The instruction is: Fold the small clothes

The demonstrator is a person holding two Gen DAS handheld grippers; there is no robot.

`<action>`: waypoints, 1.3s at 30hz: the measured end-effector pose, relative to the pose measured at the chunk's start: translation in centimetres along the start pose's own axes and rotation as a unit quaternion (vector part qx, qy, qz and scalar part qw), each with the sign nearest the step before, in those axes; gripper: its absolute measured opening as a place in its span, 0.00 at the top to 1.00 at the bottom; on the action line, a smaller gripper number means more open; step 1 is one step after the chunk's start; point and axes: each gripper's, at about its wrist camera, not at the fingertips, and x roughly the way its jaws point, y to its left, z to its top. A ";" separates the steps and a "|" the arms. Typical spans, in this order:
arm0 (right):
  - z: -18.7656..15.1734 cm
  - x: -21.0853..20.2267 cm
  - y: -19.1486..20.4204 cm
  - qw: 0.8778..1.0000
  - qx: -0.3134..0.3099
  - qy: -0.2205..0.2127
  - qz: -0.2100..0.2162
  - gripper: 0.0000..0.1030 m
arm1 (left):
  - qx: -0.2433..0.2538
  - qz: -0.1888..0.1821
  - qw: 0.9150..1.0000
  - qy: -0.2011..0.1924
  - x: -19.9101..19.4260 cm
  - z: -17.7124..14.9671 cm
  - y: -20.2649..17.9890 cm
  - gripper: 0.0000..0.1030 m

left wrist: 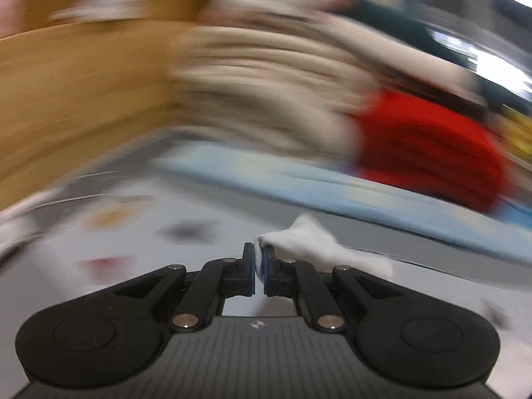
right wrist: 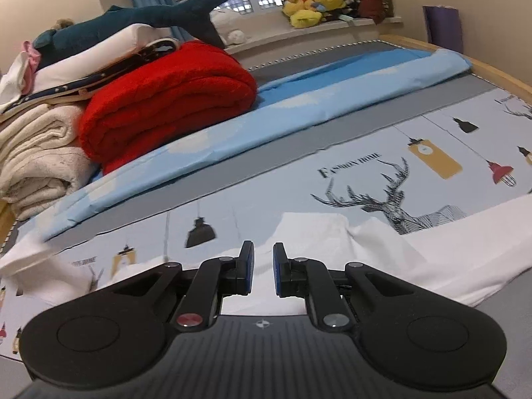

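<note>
Left tongs [left wrist: 258,267]: jaws nearly together, pinching an edge of the white cloth [left wrist: 319,242]; cloth trails off to the right of the fingers, lifted over the bed; the rest of this view is heavily blurred
Right tongs [right wrist: 262,271]: jaws parted with a clear gap, holding nothing; they hang low over the cloth
Cloth [right wrist: 415,249]: spread flat on the printed sheet [right wrist: 365,179] (deer and lamp pattern), just ahead of and under the right tongs; one end rises at far left
Blue sheet [right wrist: 299,99]: folded strip lying across the bed beyond the printed sheet
Red blanket [right wrist: 166,99]: folded, resting on the blue sheet; cream blanket [right wrist: 36,153] stacked beside it on the left
Shark toy [right wrist: 143,16]: on top of the pile behind
</note>
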 end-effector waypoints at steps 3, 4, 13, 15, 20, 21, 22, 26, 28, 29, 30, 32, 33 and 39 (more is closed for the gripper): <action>-0.1 -0.3 0.7 1.000 -0.015 -0.003 0.003 0.88 | -0.090 0.159 0.982 0.046 1.6 -1.2 9.5 0.87; -0.2 -0.3 0.8 1.000 -0.015 -0.001 0.003 0.88 | -0.129 0.171 0.975 0.060 1.6 -1.8 11.5 0.87; -0.8 0.9 0.3 1.000 -0.008 0.021 -0.012 0.84 | -0.004 -0.145 0.981 0.129 0.5 -5.5 -1.9 0.56; -1.0 1.1 0.2 1.000 -0.006 0.026 -0.015 0.84 | 0.047 -0.205 0.969 0.129 0.5 -6.9 -5.8 0.51; -1.1 1.4 0.1 0.999 -0.005 0.032 -0.016 0.84 | 0.109 -0.231 0.956 0.146 3.3 -10.3 -12.7 0.36; -1.2 1.5 0.0 0.999 -0.005 0.033 -0.016 0.84 | 0.115 -0.224 0.956 0.151 4.2 -10.8 -13.6 0.35; -1.2 1.5 -0.1 0.999 -0.004 0.034 -0.016 0.84 | 0.122 -0.217 0.956 0.153 5.0 -11.1 -14.2 0.35; -1.2 1.8 -0.4 0.999 -0.007 0.038 -0.019 0.84 | 0.183 -0.203 0.950 0.151 7.4 -11.7 -16.4 0.33; -1.1 1.9 -0.7 0.999 -0.004 0.040 -0.022 0.84 | 0.214 -0.206 0.939 0.170 8.8 -11.9 -16.5 0.38; -1.1 1.9 -0.9 0.999 -0.003 0.040 -0.022 0.84 | 0.225 -0.211 0.938 0.159 8.6 -12.2 -16.5 0.58; -1.0 1.9 -1.0 0.999 -0.002 0.040 -0.023 0.84 | 0.234 -0.225 0.934 0.152 8.5 -12.3 -16.5 0.78; -0.8 1.9 -1.5 0.999 0.001 0.036 -0.030 0.84 | 0.247 -0.234 0.928 0.150 8.5 -11.9 -16.5 0.99; -0.7 1.9 -1.7 0.999 0.004 0.034 -0.034 0.84 | 0.248 -0.235 0.929 0.144 8.4 -11.7 -16.3 0.99; -0.4 1.7 -3.3 0.998 0.034 0.026 -0.054 0.84 | 0.200 -0.154 0.961 0.115 9.4 -9.8 -13.4 0.99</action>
